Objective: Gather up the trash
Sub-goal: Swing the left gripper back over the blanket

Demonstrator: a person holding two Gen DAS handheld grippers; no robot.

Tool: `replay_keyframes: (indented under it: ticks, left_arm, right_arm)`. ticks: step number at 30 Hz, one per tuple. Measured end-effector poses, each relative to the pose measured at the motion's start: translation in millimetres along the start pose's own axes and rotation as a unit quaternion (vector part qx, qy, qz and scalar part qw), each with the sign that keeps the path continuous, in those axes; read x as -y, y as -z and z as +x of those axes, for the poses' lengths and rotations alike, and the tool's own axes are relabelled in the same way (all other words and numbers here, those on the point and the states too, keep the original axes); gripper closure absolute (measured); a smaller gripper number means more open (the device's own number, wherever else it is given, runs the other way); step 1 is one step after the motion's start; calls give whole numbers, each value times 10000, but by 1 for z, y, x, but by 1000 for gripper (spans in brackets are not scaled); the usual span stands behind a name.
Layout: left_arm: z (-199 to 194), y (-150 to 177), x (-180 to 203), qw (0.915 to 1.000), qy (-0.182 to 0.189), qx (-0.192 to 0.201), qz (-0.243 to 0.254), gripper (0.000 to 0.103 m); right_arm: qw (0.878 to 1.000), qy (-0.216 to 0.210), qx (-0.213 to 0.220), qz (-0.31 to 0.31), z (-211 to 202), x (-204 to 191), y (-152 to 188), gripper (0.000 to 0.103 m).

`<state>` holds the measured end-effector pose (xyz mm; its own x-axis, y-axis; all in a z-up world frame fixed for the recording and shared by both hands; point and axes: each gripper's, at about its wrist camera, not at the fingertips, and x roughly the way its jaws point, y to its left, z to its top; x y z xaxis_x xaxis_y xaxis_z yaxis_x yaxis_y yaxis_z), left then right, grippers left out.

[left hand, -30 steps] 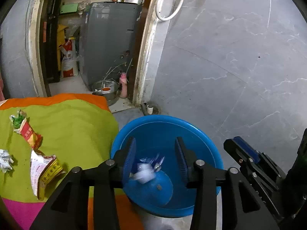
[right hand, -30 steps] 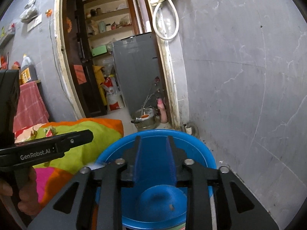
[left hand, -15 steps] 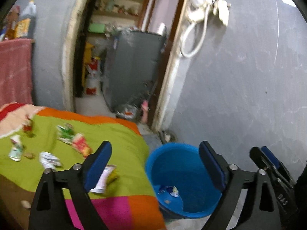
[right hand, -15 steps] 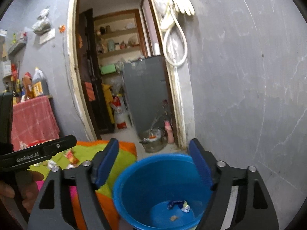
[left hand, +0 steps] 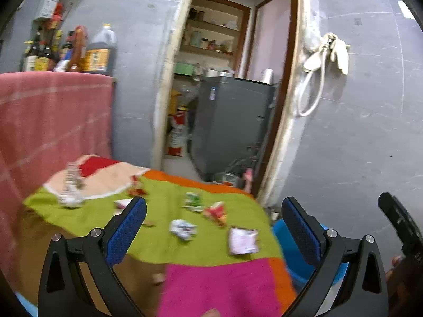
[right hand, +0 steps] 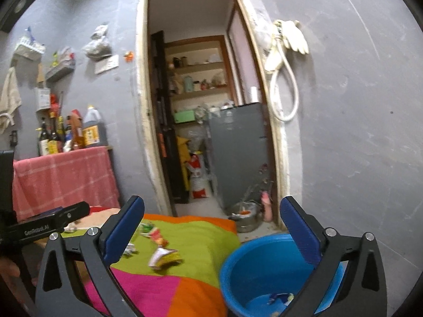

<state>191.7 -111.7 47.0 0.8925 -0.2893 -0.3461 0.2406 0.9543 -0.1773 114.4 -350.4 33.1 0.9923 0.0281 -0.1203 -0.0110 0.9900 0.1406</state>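
Several wrappers lie on the table's colourful cloth (left hand: 158, 243): a crumpled white one (left hand: 182, 229), a white packet (left hand: 242, 240), a red one (left hand: 215, 211) and a green one (left hand: 193, 199). A crushed clear bottle (left hand: 70, 190) stands at the far left. My left gripper (left hand: 213, 206) hovers above this cloth, its jaws opening with nothing between them. The blue basin (right hand: 253, 264) sits on the floor right of the table with a small wrapper (right hand: 280, 297) inside. My right gripper (right hand: 211, 203) hangs over the basin's left rim, jaws also opening and empty.
A red checked cloth (left hand: 53, 121) covers a stand with several bottles behind the table. A doorway beyond shows a grey appliance (left hand: 230, 124) and a metal pot (right hand: 244, 216) on the floor. A white hose (left hand: 314, 87) hangs on the grey wall.
Both grippers spread wide and rose away from the basin. The left one let a wrapper fall into the basin and swung left over the table.
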Motion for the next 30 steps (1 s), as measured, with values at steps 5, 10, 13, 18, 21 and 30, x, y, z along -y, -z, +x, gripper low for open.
replay_keyframes:
  ticks: [5,10,13,18,21,30]
  left_arm:
    - [-21,14,-31,9994,-344,6,-10,3]
    - [-33,33,-58,9979,-633,-127,-68,3]
    - [-33,43,-67,9969,-739,-243,-124,3]
    - [-25,57,-76,9952,-768,-600,-105,3]
    - [-16,63,-76,9935,-728,-868,-61,3]
    - [19,70,-64,9848,-368,-1686,218,3]
  right_arm:
    - [9996,-278,32,-80,3,-30,6,0]
    - [9988,-440,-78,-209,10,-54,17,0]
    - [9981,-527,-208,-234,15,-63,26,0]
    - [9966,-535,-536,-327,27,-69,44,0]
    - [9953,-525,-735,-346,34,-69,53,0]
    - [9882,-484,-1403,-369,61,-61,75,0]
